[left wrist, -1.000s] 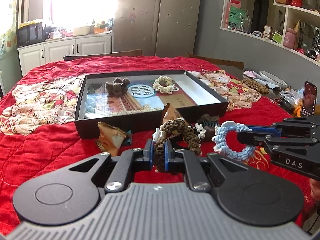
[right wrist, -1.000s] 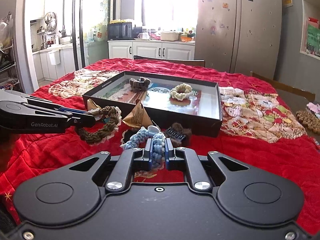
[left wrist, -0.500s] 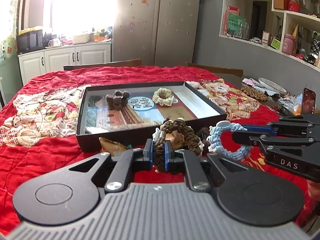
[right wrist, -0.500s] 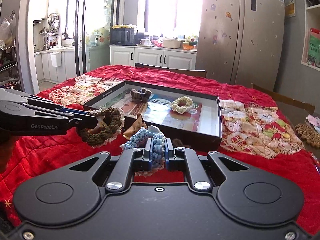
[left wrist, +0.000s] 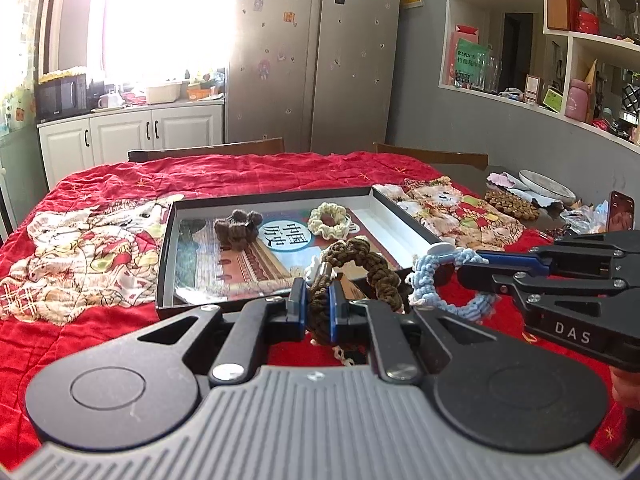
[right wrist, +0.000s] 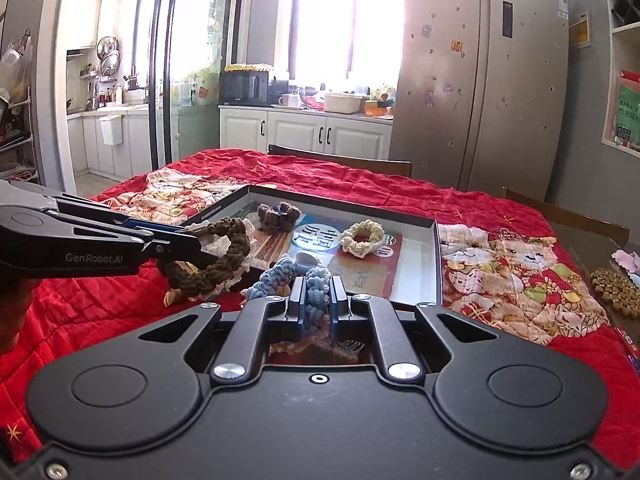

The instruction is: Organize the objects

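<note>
Both tongs are mid-carry: left tongs (left wrist: 318, 306) clamp the brown scrunchie (left wrist: 360, 264), right tongs (right wrist: 318, 304) the blue scrunchie (right wrist: 296, 280); next, probably lowering each into the black tray (left wrist: 166, 256).

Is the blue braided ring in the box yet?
No. The blue braided ring hangs clamped in the right gripper, in front of the box.

We see a red quilt (left wrist: 100, 336) w/ cat pics on it. The box (left wrist: 165, 248) is black outside, white inside. In it: a cream scrunchie (left wrist: 330, 220) & a dark brown one (left wrist: 236, 230). We hold a brown braided ring (left wrist: 360, 264) & a light blue braided ring (right wrist: 316, 280). Grippers are black w/ blue tips.
</note>
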